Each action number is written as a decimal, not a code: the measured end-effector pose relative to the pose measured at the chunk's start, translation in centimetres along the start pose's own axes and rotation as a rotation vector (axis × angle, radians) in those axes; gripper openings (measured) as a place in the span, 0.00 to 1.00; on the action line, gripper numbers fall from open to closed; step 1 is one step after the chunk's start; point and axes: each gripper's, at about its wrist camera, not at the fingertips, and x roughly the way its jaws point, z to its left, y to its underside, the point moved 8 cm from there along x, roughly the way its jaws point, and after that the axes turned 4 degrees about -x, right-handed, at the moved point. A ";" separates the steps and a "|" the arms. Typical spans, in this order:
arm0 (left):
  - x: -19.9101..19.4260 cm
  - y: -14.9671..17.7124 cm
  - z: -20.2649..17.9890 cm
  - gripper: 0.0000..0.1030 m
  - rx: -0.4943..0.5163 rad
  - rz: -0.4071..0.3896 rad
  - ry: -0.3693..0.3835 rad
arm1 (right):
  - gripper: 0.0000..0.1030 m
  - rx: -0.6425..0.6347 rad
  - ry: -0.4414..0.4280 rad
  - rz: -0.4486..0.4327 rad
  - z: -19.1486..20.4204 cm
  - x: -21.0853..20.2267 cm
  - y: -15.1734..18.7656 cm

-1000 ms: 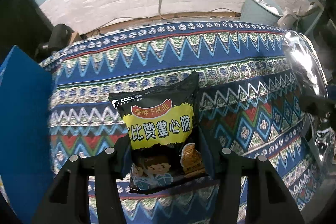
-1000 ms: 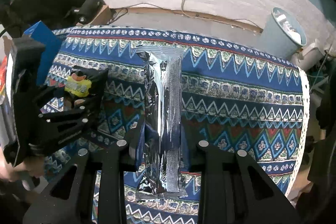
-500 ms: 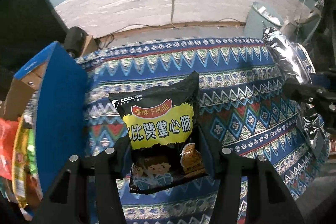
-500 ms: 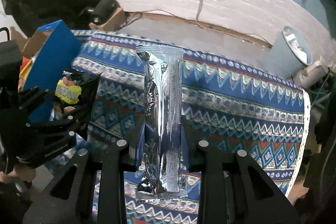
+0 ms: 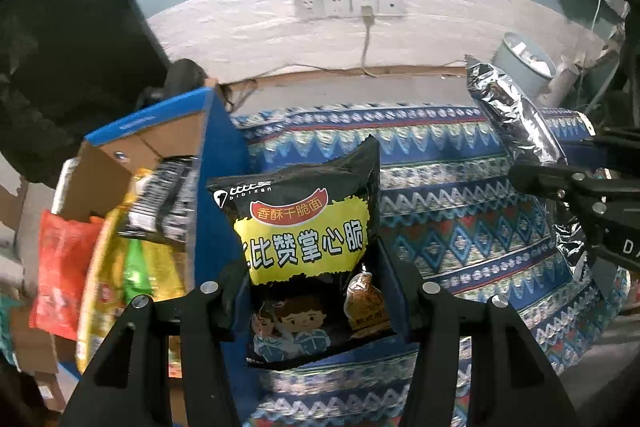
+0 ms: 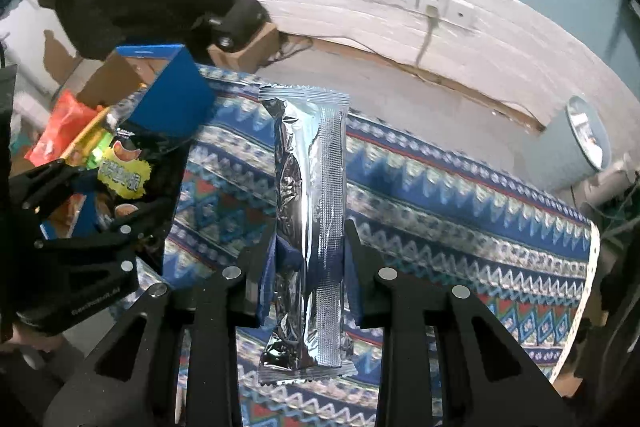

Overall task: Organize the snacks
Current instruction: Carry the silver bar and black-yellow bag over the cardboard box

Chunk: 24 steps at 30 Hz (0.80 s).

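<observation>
My left gripper (image 5: pixel 316 279) is shut on a black and yellow snack bag (image 5: pixel 304 235), held upright above the patterned tablecloth (image 5: pixel 440 195). Just to its left stands a blue cardboard box (image 5: pixel 216 187) with several snack packs (image 5: pixel 132 251) inside. My right gripper (image 6: pixel 308 251) is shut on a long silver foil packet (image 6: pixel 308 195), which stands upright between its fingers. In the right wrist view the left gripper (image 6: pixel 92 211) and its snack bag (image 6: pixel 124 175) hang beside the blue box (image 6: pixel 176 99). The silver packet (image 5: pixel 516 115) and right gripper (image 5: pixel 568 187) show at the right of the left wrist view.
A grey bin (image 5: pixel 524 67) stands behind the table's far right corner. A white wall strip carries power sockets (image 5: pixel 348 5) with a cable hanging down. A dark object sits on a small brown carton (image 6: pixel 244 43) behind the box. The tablecloth's edge (image 6: pixel 580 287) drops off at the right.
Both grippers have risen and moved left toward the blue box, each keeping its packet. The box's open top and the snacks inside have come into view.
</observation>
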 end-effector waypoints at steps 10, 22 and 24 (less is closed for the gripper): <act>-3.3 0.0 5.2 0.54 -0.019 -0.066 -0.041 | 0.27 -0.060 -0.049 -0.019 5.2 -0.3 -3.2; -4.1 1.3 12.4 0.54 -0.095 -0.094 -0.081 | 0.27 -0.099 -0.125 -0.016 10.7 0.1 -6.0; -3.9 1.7 13.5 0.54 -0.119 -0.083 -0.078 | 0.27 -0.094 -0.144 -0.008 11.5 0.4 -6.3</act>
